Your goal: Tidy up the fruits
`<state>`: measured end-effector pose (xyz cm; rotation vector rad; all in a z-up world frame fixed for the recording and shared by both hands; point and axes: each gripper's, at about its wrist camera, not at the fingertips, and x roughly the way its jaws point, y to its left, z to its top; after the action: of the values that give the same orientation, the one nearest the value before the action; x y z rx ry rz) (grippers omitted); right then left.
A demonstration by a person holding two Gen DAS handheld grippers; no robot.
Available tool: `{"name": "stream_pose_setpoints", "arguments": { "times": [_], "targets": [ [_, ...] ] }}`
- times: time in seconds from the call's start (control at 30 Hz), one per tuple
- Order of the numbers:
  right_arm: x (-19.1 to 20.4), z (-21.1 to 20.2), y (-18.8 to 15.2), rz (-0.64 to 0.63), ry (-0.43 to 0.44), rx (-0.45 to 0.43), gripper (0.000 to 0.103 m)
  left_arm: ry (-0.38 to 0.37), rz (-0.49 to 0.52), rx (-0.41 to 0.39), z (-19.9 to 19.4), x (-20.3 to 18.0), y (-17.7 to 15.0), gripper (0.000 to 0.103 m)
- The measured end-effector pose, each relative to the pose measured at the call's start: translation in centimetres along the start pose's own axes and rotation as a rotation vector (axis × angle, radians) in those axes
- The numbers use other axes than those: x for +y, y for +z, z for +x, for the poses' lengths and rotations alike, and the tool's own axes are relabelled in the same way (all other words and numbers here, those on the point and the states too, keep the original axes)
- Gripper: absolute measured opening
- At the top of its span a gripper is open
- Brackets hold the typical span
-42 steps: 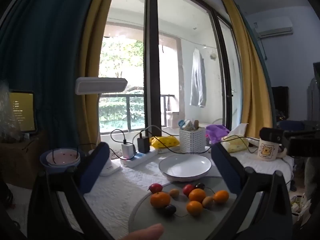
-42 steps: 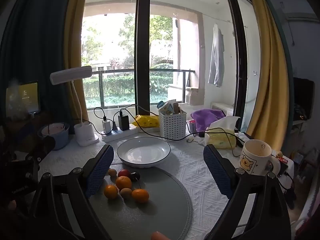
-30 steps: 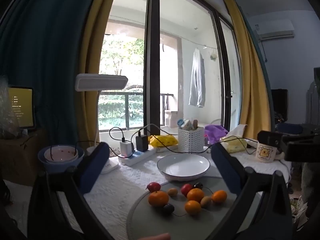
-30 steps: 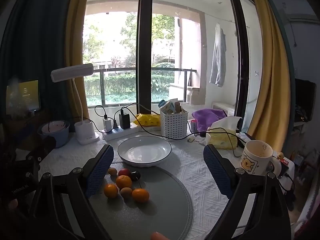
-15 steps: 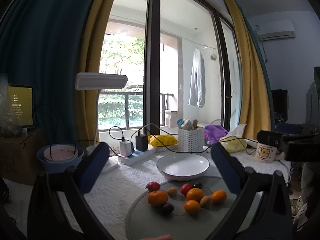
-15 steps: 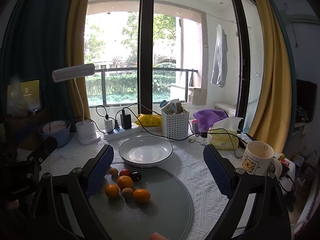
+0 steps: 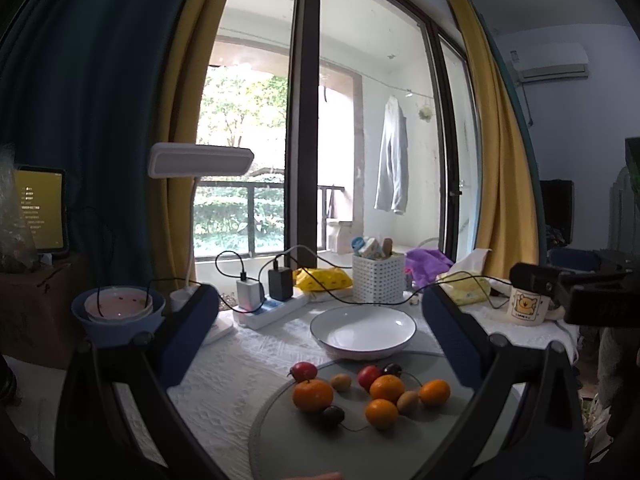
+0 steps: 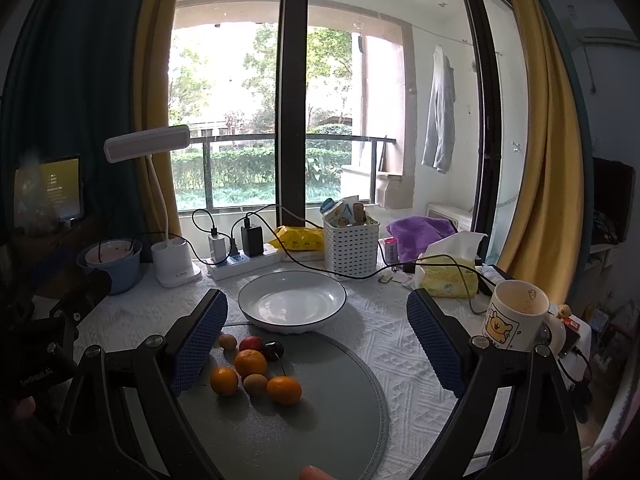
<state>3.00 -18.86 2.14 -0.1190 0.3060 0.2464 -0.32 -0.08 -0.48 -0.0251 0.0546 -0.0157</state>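
Note:
Several small fruits lie on a round grey mat (image 7: 420, 448) (image 8: 340, 412): oranges (image 7: 312, 395) (image 8: 284, 390), red fruits (image 7: 368, 376) (image 8: 251, 344), dark plums (image 7: 333, 415) (image 8: 273, 350) and small brown fruits (image 7: 407, 402) (image 8: 255, 384). An empty white plate (image 7: 363, 332) (image 8: 292, 302) stands just behind the mat. My left gripper (image 7: 320, 340) is open and empty, held above and before the fruits. My right gripper (image 8: 318, 344) is open and empty, to the right of the fruits.
Behind the plate are a power strip with chargers (image 8: 240, 258), a white basket (image 8: 351, 246), a desk lamp (image 8: 172, 264), a blue bowl (image 8: 114, 262), a tissue pack (image 8: 448, 276) and a bear mug (image 8: 516, 320) at the right. Cables run across the white tablecloth (image 8: 400, 344).
Both views have shifted slightly; the table items sit a little lower and left in the left view. Both grippers stay open. No fruit has moved.

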Motion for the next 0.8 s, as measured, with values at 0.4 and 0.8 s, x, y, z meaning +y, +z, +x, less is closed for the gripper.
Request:
{"name": "stream_pose_setpoints", "arguments": {
  "times": [0.4, 0.8],
  "targets": [
    [0.13, -0.10, -0.02, -0.004, 0.001, 0.001, 0.093, -0.002, -0.006, -0.010, -0.22, -0.02, 0.18, 0.102],
    [0.33, -0.17, 0.09, -0.006, 0.001, 0.000, 0.093, -0.010, -0.002, -0.015, -0.39, -0.08, 0.34, 0.102]
  ]
}}
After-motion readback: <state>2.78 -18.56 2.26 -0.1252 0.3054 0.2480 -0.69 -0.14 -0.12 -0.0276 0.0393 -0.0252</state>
